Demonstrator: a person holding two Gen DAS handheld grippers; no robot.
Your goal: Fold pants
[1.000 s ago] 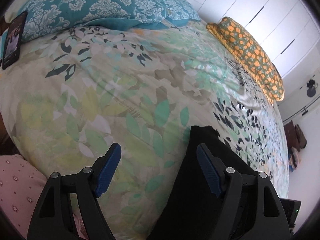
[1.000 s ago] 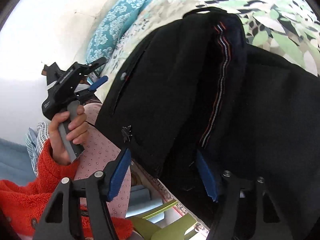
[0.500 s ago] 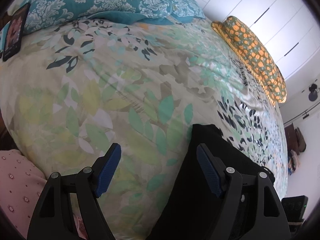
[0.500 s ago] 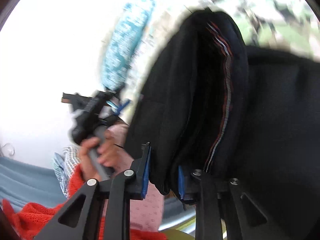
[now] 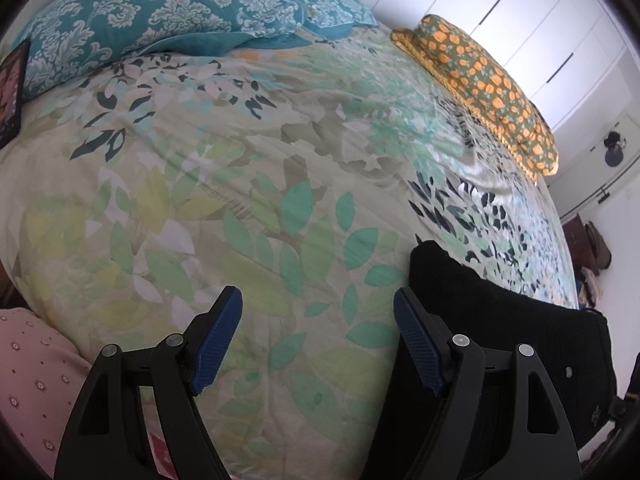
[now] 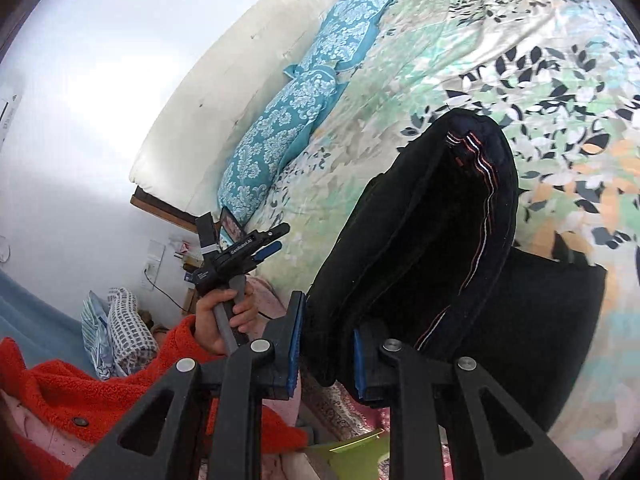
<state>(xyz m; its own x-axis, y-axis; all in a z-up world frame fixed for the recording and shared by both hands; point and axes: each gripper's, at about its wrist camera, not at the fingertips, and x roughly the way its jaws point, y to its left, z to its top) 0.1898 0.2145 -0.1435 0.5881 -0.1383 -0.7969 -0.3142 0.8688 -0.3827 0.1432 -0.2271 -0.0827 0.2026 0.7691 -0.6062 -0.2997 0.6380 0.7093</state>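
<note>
Pants [image 5: 520, 332] on bed [image 5: 240, 184], pillows [image 5: 160, 20] behind.

A home bedroom: bed [image 5: 208, 184] with leaf-print cover; teal pillows [image 5: 132, 20]; white wardrobe doors [image 5: 532, 28].

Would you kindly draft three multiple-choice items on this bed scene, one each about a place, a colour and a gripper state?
1. Where does the orange-patterned green folded blanket lie?
A. on the floor
B. at the far edge of the leaf-print bedspread
C. on the pillows

2. What colour are the damask-print pillows?
A. teal and white
B. red
C. plain grey

3. What is the right gripper doing?
A. hanging open and empty
B. clamping the black pants
C. holding a pillow

Answers: 1 B, it sits along the far side by the white wardrobe; 2 A, white pattern on teal; 3 B, black fabric is pinched between its blue pads.
</note>
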